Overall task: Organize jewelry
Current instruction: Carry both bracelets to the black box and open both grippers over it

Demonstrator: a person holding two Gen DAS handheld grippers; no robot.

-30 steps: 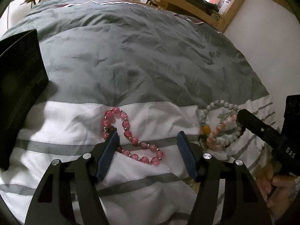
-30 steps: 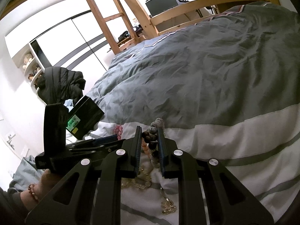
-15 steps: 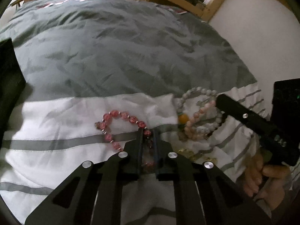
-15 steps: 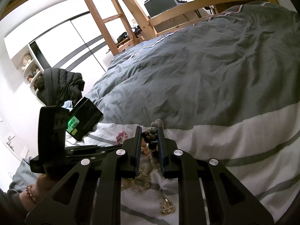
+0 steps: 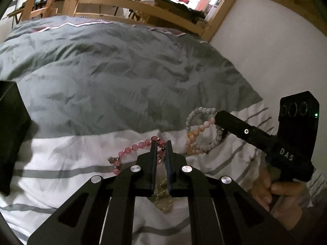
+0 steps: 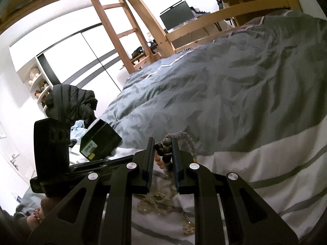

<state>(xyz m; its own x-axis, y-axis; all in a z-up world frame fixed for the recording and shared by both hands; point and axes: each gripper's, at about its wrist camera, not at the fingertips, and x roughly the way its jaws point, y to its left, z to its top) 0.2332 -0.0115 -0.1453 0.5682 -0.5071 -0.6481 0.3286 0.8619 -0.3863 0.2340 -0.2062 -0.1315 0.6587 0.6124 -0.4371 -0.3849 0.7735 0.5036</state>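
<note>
A pink bead bracelet (image 5: 132,149) hangs from my left gripper (image 5: 161,145), which is shut on it just above the striped white part of the duvet. My right gripper (image 6: 162,149) is shut on a bunch of bead bracelets (image 6: 163,153): dark brown, grey and peach beads. The same bunch (image 5: 196,134) shows in the left wrist view, held at the tip of the right gripper (image 5: 219,118). A gold chain (image 5: 163,200) lies on the duvet under my left gripper and also shows in the right wrist view (image 6: 153,202).
A black box (image 5: 10,134) stands on the bed at the left; it also shows in the right wrist view (image 6: 98,143). The grey duvet (image 5: 122,77) spreads beyond. A white wall (image 5: 276,51) runs along the right. A wooden bed frame (image 5: 122,6) is at the far end.
My left gripper closed on the pink bracelet and lifted it off the duvet, moving right toward the right gripper. The right gripper stayed shut on its bunch.
</note>
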